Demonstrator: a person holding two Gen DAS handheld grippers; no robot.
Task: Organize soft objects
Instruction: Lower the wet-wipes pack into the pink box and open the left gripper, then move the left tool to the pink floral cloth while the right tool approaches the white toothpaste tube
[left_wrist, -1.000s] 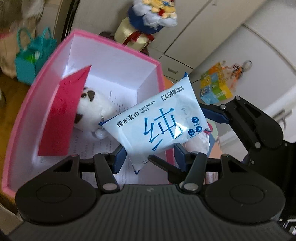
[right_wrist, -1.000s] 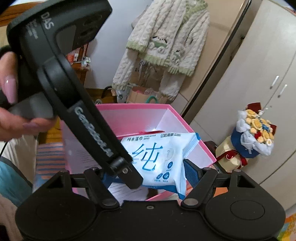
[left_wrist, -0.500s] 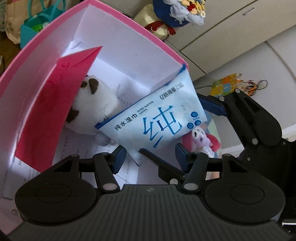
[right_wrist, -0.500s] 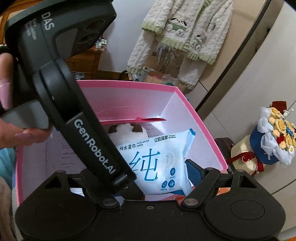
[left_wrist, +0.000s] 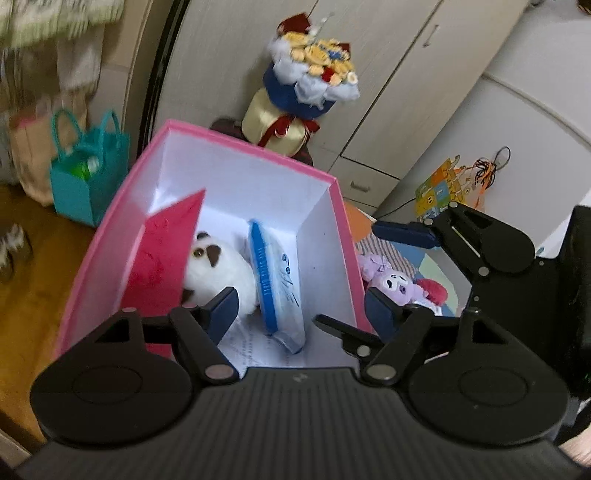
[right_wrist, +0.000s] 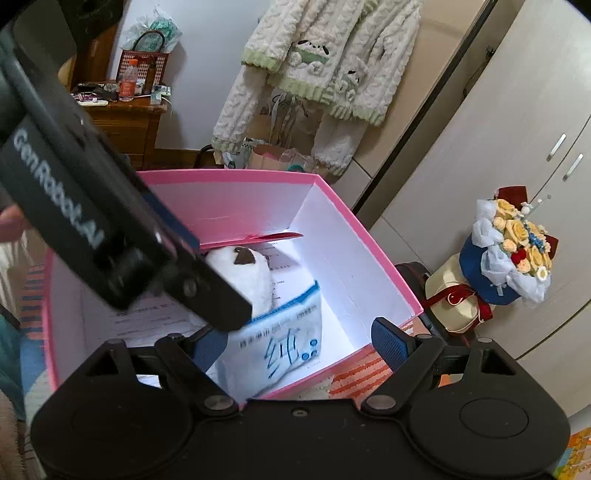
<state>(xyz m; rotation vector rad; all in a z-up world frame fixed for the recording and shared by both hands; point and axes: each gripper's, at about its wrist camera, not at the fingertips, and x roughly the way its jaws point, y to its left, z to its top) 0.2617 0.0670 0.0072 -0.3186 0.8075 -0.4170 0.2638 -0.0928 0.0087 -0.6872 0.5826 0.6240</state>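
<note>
Now both grippers hang over the pink box (left_wrist: 341, 225), jaws widening and gripping nothing: left gripper (left_wrist: 299, 308), right gripper (right_wrist: 299, 341). Below them the wet wipes pack (left_wrist: 279, 284) stands on edge inside, leaning against the white plush toy (left_wrist: 221, 273). Outside the box wall lies a purple plush (left_wrist: 391, 282).

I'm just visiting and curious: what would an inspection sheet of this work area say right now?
Surface: striped cloth under the pink box.
Job's things: wet wipes pack on edge inside the box, leaning on the white plush toy; purple plush toy lies outside.
Clutter: red card and printed paper in the box.
Grippers: left gripper and right gripper both opening, nothing between their jaws.
Cables: thin cord near the cupboards.
Surroundings: flower bouquet, teal bag, hanging sweater, wooden cabinet.
</note>
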